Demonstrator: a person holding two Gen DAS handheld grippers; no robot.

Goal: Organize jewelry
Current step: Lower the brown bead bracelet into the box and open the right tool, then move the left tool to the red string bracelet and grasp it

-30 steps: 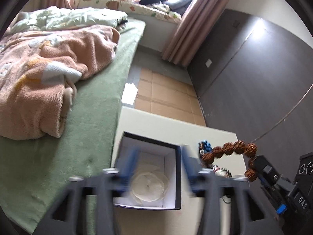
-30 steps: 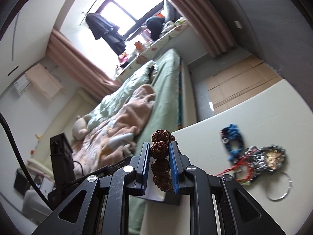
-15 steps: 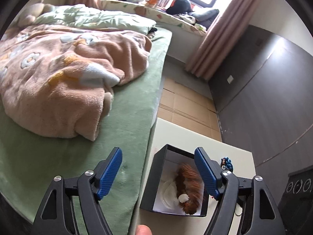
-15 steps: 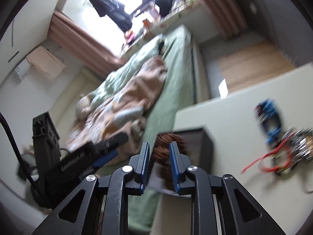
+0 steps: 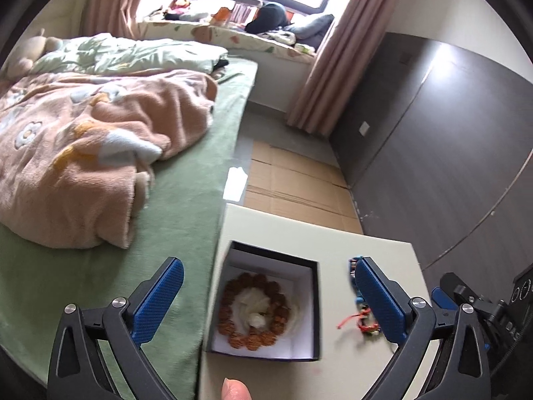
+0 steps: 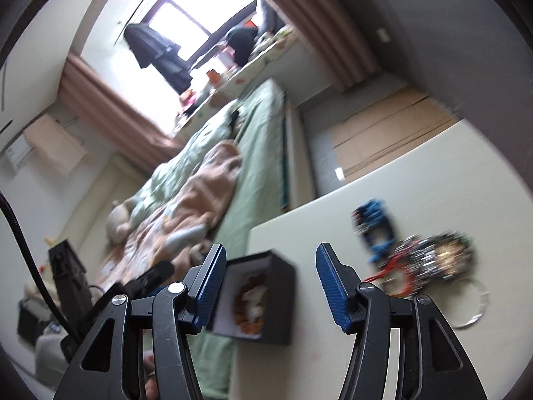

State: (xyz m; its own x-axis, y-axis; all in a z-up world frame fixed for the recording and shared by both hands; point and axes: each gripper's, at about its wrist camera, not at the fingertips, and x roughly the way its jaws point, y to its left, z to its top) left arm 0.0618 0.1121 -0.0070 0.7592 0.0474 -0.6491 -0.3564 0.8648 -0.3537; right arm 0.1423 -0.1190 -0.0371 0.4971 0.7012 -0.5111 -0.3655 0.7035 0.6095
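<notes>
A black box with a white lining (image 5: 230,263) (image 6: 283,283) stands at the left edge of a white table (image 5: 333,243) (image 6: 433,173). A brown bead bracelet (image 5: 278,291) (image 6: 240,296) lies in a ring inside it. My left gripper (image 5: 266,286) is open and empty above the box, its jaws wide on either side. My right gripper (image 6: 269,276) is open and empty, above and behind the box. A blue bead bracelet (image 6: 374,225) (image 5: 352,268), a red cord bracelet (image 5: 361,321) (image 6: 396,270) and a silvery pile (image 6: 436,260) lie on the table to the right.
A green bed (image 5: 186,220) with a pink blanket (image 5: 83,153) runs along the table's left side. Cardboard (image 5: 293,180) covers the floor beyond the table. A dark wall (image 5: 449,153) stands to the right. A thin ring (image 6: 473,313) lies by the pile.
My right gripper carried the brown bead bracelet over the box and opened. The bracelet now lies inside the box. My left gripper's view rose and its jaws spread around the box.
</notes>
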